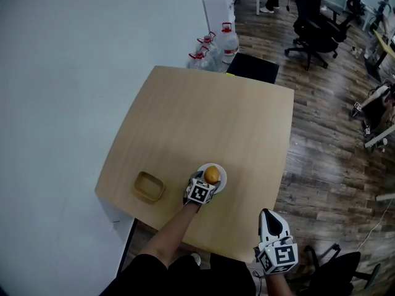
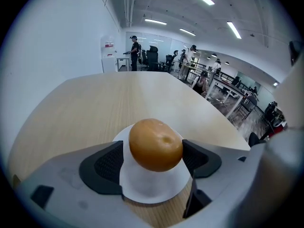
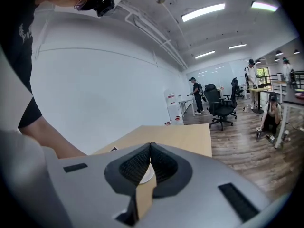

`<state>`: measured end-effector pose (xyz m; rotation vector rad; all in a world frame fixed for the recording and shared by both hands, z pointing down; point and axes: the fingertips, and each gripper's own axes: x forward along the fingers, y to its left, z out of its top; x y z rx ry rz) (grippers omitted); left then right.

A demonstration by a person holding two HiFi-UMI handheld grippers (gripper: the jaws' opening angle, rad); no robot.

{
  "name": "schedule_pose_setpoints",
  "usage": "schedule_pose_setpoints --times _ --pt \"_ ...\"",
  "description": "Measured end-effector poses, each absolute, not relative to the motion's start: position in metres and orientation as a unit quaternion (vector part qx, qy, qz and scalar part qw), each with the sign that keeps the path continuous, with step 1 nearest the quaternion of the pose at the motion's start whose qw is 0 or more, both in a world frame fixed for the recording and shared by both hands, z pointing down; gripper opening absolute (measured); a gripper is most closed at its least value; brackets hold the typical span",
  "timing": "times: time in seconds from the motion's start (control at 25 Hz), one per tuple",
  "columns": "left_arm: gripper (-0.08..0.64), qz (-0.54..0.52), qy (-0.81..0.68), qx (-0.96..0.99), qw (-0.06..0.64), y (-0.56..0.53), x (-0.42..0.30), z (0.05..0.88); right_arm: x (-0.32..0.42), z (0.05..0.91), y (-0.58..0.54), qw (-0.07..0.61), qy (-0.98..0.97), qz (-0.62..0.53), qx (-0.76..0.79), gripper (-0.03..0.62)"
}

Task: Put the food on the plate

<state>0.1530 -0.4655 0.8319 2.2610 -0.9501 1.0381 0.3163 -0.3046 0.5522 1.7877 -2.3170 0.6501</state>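
Left gripper (image 2: 153, 150) jaws spread around orange (image 2: 156, 141) on plate (image 2: 151, 192)

Matt pale wood table (image 1: 203, 116), smooth white plate (image 2: 152, 189), glossy orange-brown food (image 2: 156, 145), dark wood plank floor (image 1: 333, 140)

Tan dish (image 1: 149, 187), water jugs (image 1: 227, 42), office chair (image 1: 313, 22)

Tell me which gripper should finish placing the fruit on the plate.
Left. The left gripper straddles the orange fruit on the white plate, jaws apart; the right gripper is shut, away from the plate.
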Motion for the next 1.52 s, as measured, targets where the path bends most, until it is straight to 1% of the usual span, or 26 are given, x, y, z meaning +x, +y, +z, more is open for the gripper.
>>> schedule_pose_setpoints --times 0.16,0.36,0.48,0.64,0.84,1.08,1.24,1.36,1.52 --pt "0.354 0.376 -0.338 0.827 0.244 -0.462 0.147 0.826 0.304 0.546 -0.298 0.07 -0.771 0.219 0.594 0.06" --pt "0.353 0.363 -0.341 0.828 0.258 -0.451 0.136 0.809 0.297 0.522 -0.291 0.036 -0.765 0.215 0.606 0.06" --pt "0.354 0.35 -0.337 0.836 0.255 -0.439 0.13 0.797 0.289 0.511 -0.282 0.046 -0.77 0.191 0.608 0.06" --pt "0.354 0.293 -0.359 0.846 0.264 -0.427 0.111 0.765 0.287 0.502 -0.256 0.057 -0.759 0.162 0.628 0.06" --pt "0.354 0.205 -0.373 0.861 0.277 -0.393 0.086 0.71 0.272 0.508 -0.217 0.063 -0.743 0.17 0.644 0.06" --pt "0.353 0.1 -0.378 0.882 0.263 -0.309 0.042 0.626 0.213 0.496 -0.162 0.044 -0.754 0.167 0.634 0.06" --pt "0.353 0.029 -0.382 0.89 0.247 -0.242 0.009 0.57 0.17 0.498 -0.125 0.051 -0.762 0.149 0.628 0.06" --pt "0.353 0.002 -0.376 0.898 0.226 -0.186 -0.01 0.53 0.143 0.496 -0.093 0.056 -0.759 0.145 0.632 0.06" --pt "0.351 -0.048 -0.36 0.903 0.231 -0.117 -0.033 0.472 0.126 0.473 -0.05 0.044 -0.751 0.129 0.646 0.06"
